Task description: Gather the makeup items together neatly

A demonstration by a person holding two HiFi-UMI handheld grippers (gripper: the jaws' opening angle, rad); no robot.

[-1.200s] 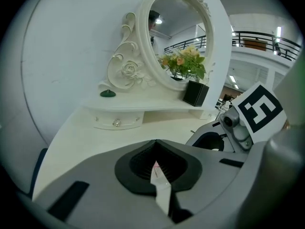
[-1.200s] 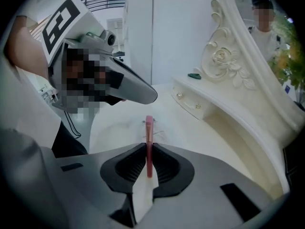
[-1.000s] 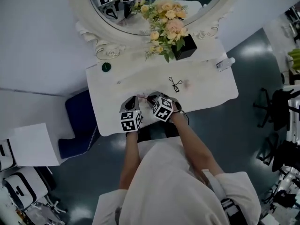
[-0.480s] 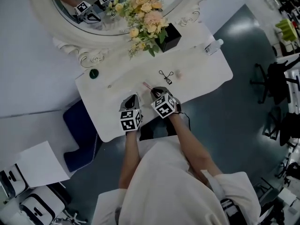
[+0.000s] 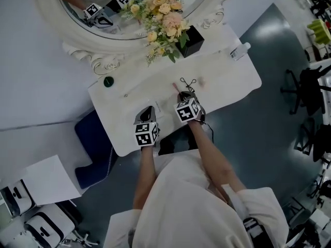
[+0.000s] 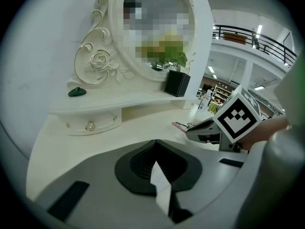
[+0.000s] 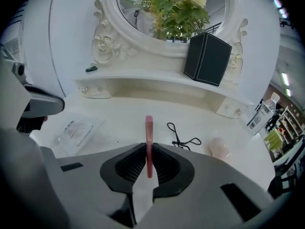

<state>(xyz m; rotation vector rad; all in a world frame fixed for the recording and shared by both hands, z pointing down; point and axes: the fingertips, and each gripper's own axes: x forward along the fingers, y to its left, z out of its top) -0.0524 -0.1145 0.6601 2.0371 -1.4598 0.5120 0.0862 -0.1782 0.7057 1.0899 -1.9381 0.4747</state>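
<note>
Since a second ago, the right gripper [image 5: 183,94] has been pushed further up the tabletop [image 5: 232,79], toward the eyelash curler [image 5: 187,82]. A thin pink stick [image 7: 149,137] is clamped in its jaws, pointing forward, probably so it can be laid beside the curler and the pink puff [image 7: 219,148]. The left gripper [image 5: 146,113] is parked at centre frame, jaws pressed together on nothing. A clear packet [image 7: 76,130] is left lower left; no obstacle is seen.

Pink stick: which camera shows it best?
Right gripper view: the pink stick is big and centred, clamped in the right gripper. Head view shows only a tiny pink tip; left gripper view, a sliver.
</note>
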